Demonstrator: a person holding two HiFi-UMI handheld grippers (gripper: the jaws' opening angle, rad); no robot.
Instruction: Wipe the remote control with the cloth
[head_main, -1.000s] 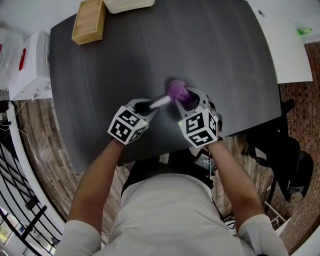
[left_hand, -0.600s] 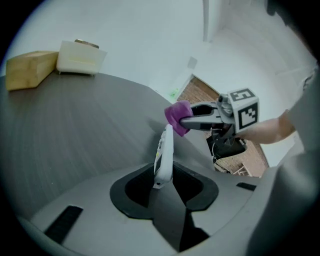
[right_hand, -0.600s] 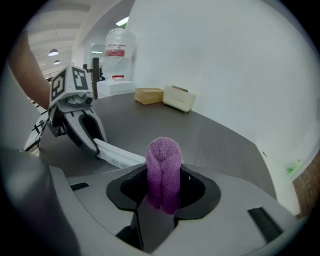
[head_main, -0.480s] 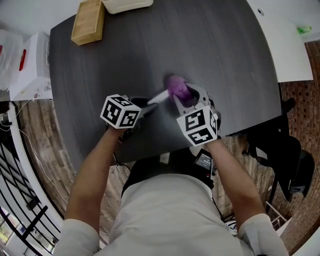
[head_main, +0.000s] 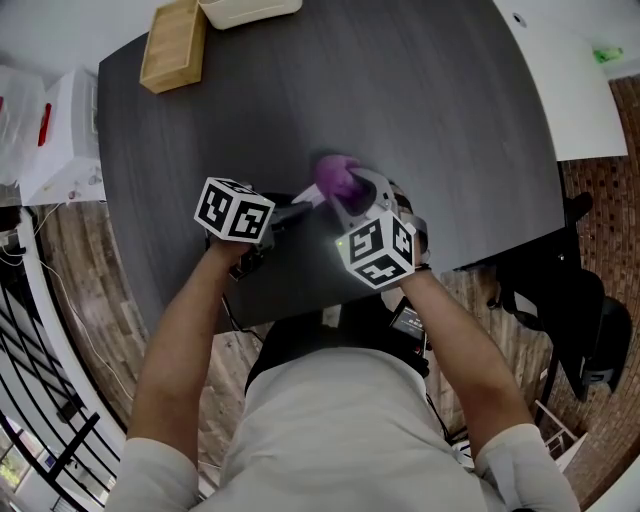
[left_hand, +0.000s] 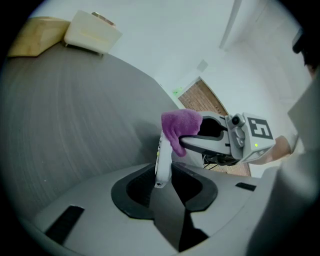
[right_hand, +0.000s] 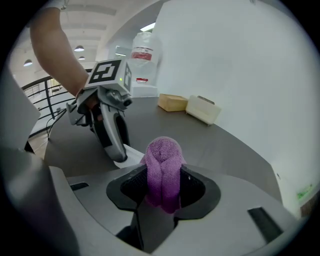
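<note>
A slim white remote control is raised off the dark table, its near end between the jaws of my left gripper. Those jaws are closing and grip the remote edge-on. My right gripper is shut on a bunched purple cloth, which presses against the remote's far end. In the right gripper view the cloth fills the jaws, and the left gripper stands just beyond it. The left gripper view shows the cloth draped over the remote's tip.
A wooden block and a white box lie at the table's far left corner. A white cabinet stands to the left of the table and a dark chair to its right. The person's body is at the near edge.
Both grippers have shifted left and a little away from the body. The left gripper has turned, its marker cube now higher. The cloth has slid along with the right gripper against the remote.
</note>
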